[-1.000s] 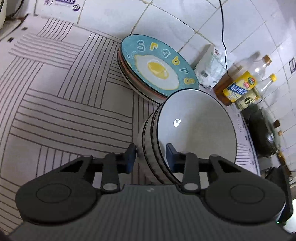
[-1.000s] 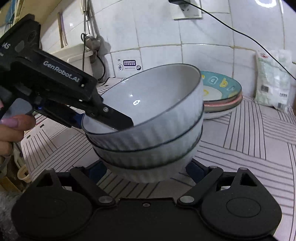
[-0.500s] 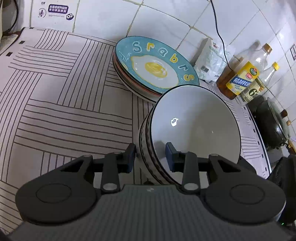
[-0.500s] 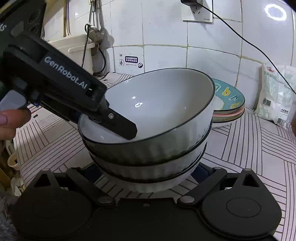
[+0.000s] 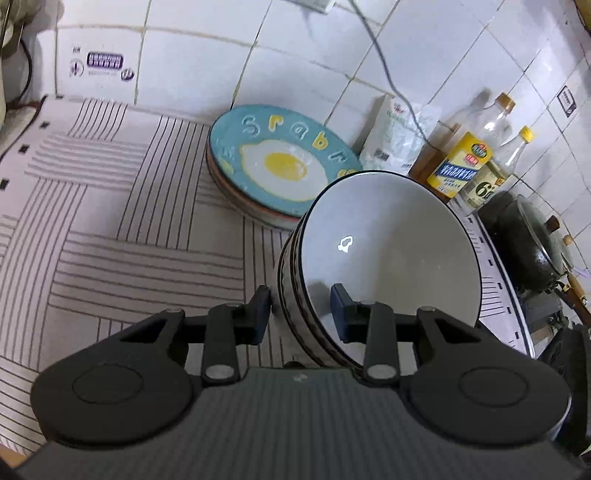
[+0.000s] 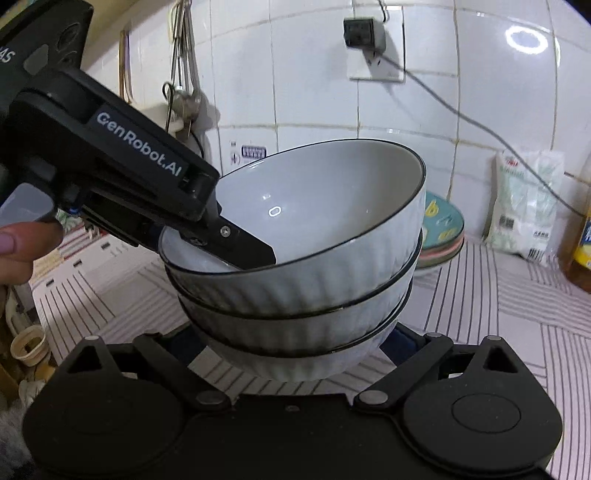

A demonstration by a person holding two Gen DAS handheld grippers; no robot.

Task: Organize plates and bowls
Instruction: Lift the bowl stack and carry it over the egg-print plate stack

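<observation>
Where the white tiled wall [image 5: 424, 48] meets it, a striped cloth [image 5: 122, 236] covers the counter and carries everything else. A stack of three ribbed white bowls with dark rims [image 6: 306, 266] is the biggest thing in both views; it is tilted, and only its lowest part is near the cloth, though the contact itself is hidden. Just behind it, close to the wall, lies a stack of plates [image 5: 280, 166], the top one blue with a fried egg and raised letters; the bowls overlap its near edge in the left view, and whether they touch cannot be told.

The left gripper [image 5: 301, 312] straddles the near rims of the bowl stack: one finger sits inside the top bowl, the other outside the ribbed walls, the pair clamped across all three rims. In the right view the same tool comes in from the left, with a thumb [image 6: 22, 240] at the frame edge.

The right gripper [image 6: 291, 345] is spread wide, its blue-padded fingers either side of the bottom bowl's base, with the tips hidden behind the bowl; no contact shows.

Against the wall to the right stand a white bag [image 5: 395, 136], two oil bottles [image 5: 469, 158] and a dark pan [image 5: 532, 240]. A black cable [image 6: 480, 125] runs from a wall plug [image 6: 364, 33].
</observation>
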